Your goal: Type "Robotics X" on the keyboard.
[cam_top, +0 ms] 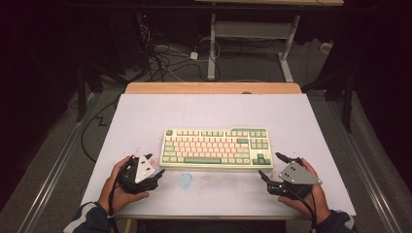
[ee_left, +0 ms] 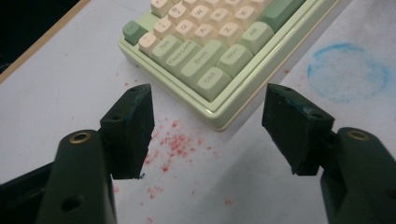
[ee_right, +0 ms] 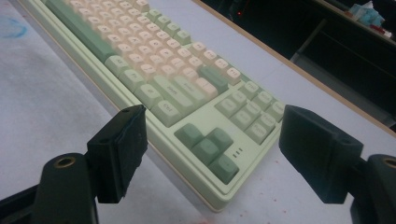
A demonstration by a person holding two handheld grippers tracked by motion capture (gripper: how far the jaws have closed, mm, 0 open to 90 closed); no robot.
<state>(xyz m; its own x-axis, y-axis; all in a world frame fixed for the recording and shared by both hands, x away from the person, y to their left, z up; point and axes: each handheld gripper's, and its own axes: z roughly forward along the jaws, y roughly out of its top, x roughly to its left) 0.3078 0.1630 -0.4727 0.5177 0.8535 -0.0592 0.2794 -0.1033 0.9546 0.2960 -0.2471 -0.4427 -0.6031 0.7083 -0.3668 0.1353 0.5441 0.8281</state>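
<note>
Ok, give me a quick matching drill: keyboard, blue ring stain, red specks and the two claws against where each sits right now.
1 keyboard
2 blue ring stain
3 red specks
4 left claw
5 right claw

a by the keyboard's near left corner, jaws apart
b middle of the white table top
c on the top ahead of the left claw
d by the keyboard's near right corner, jaws apart
e between the claws, near the front edge

1-b, 2-e, 3-c, 4-a, 5-d
</note>
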